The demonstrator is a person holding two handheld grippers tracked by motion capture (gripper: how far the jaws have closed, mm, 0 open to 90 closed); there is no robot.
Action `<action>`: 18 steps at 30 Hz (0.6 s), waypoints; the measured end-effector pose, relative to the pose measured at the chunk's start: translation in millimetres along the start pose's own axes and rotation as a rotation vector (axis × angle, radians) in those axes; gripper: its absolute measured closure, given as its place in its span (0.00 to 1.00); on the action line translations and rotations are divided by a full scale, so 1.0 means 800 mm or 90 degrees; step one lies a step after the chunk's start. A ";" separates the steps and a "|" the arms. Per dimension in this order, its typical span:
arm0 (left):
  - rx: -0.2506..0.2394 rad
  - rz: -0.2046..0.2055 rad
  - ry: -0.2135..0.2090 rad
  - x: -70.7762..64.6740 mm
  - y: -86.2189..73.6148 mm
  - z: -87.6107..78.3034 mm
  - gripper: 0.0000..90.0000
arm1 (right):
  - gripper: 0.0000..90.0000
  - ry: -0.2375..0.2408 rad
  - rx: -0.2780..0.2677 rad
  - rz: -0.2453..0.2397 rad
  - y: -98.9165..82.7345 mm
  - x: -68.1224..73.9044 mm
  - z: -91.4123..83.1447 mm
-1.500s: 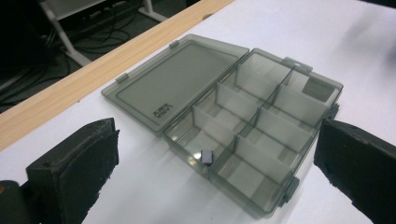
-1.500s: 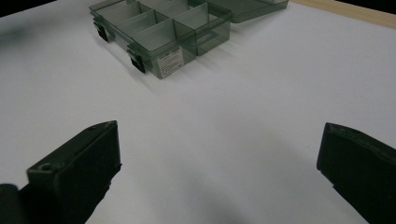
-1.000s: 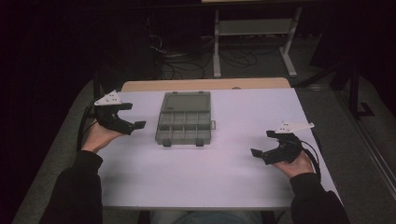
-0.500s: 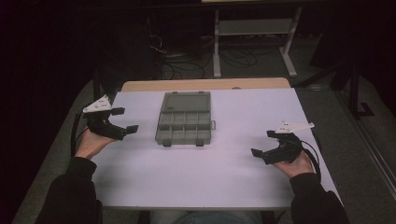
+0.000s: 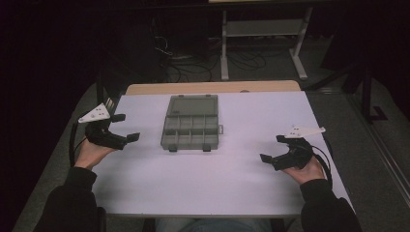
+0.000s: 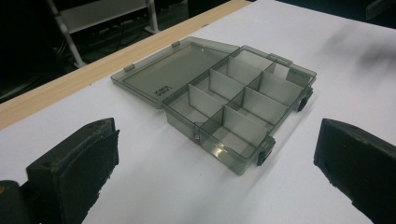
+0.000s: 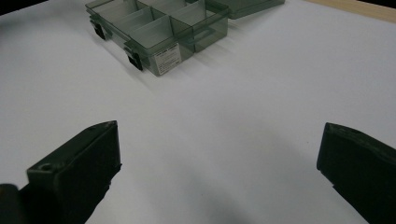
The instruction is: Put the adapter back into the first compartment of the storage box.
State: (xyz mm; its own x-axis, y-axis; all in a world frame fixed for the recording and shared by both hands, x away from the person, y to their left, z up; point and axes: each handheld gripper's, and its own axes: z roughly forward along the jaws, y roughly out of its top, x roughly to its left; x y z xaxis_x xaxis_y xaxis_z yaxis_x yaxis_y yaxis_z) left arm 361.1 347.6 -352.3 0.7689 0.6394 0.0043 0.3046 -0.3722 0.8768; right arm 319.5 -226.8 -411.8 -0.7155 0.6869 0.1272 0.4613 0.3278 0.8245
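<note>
A white tabletop (image 5: pixel 217 188) is seen, with a wooden strip along its far edge. A grey compartment box (image 5: pixel 191 123) lies open at the middle, toward the far side, its lid folded flat behind it. The left gripper (image 5: pixel 123 128) is held left of the box, the right gripper (image 5: pixel 273 149) near right; both jaws are spread wide and hold nothing.

One table (image 5: pixel 212 183) carries one clear grey compartment box (image 5: pixel 191 129), lying open with its one lid (image 5: pixel 192 104) flat behind it. The box holds eight compartments, in two rows of four. Two black latches (image 6: pixel 264 151) sit on its front edge. Two claws: left claw (image 5: pixel 124 128), right claw (image 5: pixel 273 149).
</note>
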 end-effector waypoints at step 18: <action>-0.054 -0.019 0.022 -0.003 -0.034 -0.024 0.00 | 0.00 -0.001 -0.001 0.001 -0.001 0.000 0.000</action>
State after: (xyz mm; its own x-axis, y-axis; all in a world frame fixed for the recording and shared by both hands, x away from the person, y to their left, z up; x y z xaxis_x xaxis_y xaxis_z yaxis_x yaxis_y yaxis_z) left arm 340.5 369.0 -366.7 0.7404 0.6722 -0.0072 0.2773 -0.2956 0.9142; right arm 318.9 -226.9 -412.2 -0.7137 0.6889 0.1270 0.4618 0.3263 0.8248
